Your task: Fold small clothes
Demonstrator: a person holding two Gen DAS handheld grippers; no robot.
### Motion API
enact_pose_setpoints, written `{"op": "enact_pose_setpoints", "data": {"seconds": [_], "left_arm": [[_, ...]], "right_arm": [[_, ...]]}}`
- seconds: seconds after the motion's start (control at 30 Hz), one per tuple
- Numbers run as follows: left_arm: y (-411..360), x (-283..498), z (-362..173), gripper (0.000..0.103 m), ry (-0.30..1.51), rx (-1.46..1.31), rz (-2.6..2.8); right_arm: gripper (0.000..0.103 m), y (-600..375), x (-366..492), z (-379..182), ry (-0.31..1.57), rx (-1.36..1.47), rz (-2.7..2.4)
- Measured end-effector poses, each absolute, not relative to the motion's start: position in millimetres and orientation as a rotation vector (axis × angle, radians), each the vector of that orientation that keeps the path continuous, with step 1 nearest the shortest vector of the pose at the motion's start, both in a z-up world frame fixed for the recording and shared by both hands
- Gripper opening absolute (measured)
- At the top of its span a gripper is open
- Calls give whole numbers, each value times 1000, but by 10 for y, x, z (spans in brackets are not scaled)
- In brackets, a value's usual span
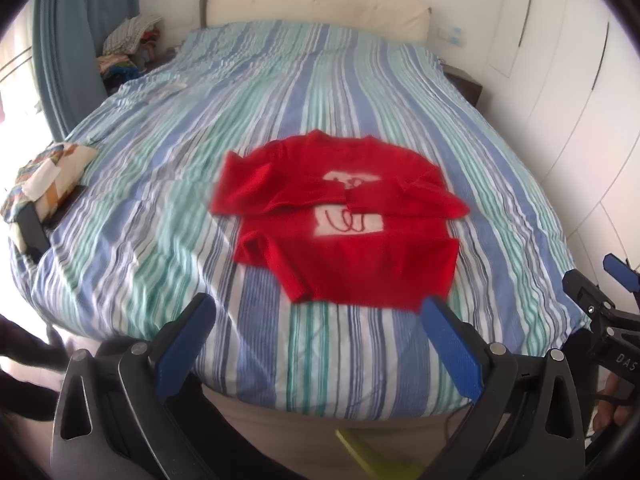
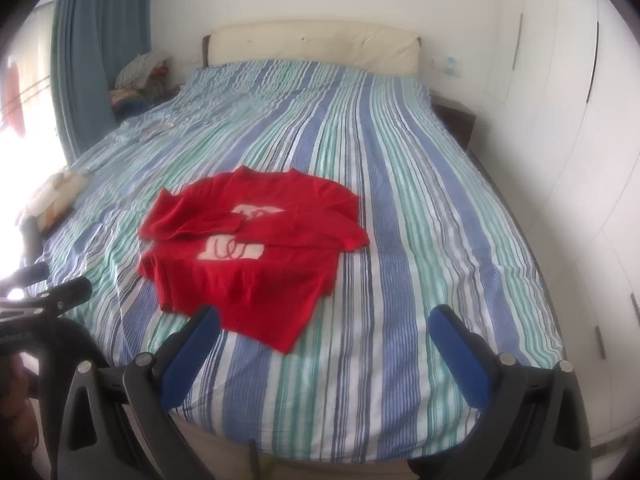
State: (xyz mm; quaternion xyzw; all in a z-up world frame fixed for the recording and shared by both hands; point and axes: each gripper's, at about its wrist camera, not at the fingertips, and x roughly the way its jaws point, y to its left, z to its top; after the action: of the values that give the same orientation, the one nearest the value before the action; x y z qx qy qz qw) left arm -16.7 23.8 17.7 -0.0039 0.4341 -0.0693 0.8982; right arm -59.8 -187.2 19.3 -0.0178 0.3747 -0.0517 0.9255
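The red sweater (image 1: 344,224) lies flat on the striped bed (image 1: 360,80), just ahead of both my tongs, with its sleeves crossed over the front and its bottom edge nearest me. My left tongs (image 1: 320,320) point right at that edge, so they are closer; my right tongs (image 2: 324,328) have it ahead and off to the left. Both tongs are wide open above the foot of the bed, holding nothing.

Red sweater (image 2: 256,256) lies on striped bed (image 2: 420,240), right tool (image 2: 326,332) spread.
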Motion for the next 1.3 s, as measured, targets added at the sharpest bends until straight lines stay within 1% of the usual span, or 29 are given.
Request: {"op": "enact_pose_setpoints", "data": {"seconds": [0.23,0.4,0.53,0.63,0.67,0.7,0.73,0.77,0.83,0.87,0.9,0.93,0.97,1.03,1.13,1.23,1.3], "left_arm": [[251,-70,83,102,907,4,-152],[435,298,-311,102,974,-17,-159],[414,678,-884,102,1050,47,-182],[373,962,-1373,100,1146,29,-193],[395,1034,-1504,94,1166,11,-172],[429,1096,-1611,82,1182,-14,-156],[468,1143,-1699,77,1206,-43,-147],[506,1170,-1745,72,1218,-83,-153],[545,1151,-1708,40,1198,-141,-184],[541,1130,-1677,6,1213,-164,-233],[552,1096,-1623,6,1230,-180,-262],[580,1042,-1529,6,1233,-175,-264],[614,975,-1426,6,1237,-161,-275],[746,840,-1224,6,1261,-164,-324],[923,597,-1056,6,1302,-125,-351],[1017,454,-1216,5,1373,-89,-319],[1055,418,-1456,3,1444,-79,-256]], "right_arm": [[103,-1929,-607,164,769,-15,-105],[103,-2037,-534,53,749,22,-60],[103,-2233,-331,-396,757,47,-8],[103,-2245,-77,-930,843,38,112],[103,-2238,22,-1127,886,64,161],[102,-2234,123,-1324,929,100,200],[100,-2225,211,-1500,962,139,227],[96,-2206,284,-1639,975,173,247],[87,-2177,420,-1846,975,245,305],[78,-2149,475,-1919,979,259,319],[69,-2123,516,-1956,978,269,331],[28,-2099,545,-1959,981,280,349],[5,-2113,581,-1948,1009,297,359],[4,-2222,516,-1763,1004,363,375],[4,-2355,258,-1328,1018,377,432],[4,-2408,-5,-1115,1086,361,450],[4,-2380,-99,-1232,1159,355,430]]}}
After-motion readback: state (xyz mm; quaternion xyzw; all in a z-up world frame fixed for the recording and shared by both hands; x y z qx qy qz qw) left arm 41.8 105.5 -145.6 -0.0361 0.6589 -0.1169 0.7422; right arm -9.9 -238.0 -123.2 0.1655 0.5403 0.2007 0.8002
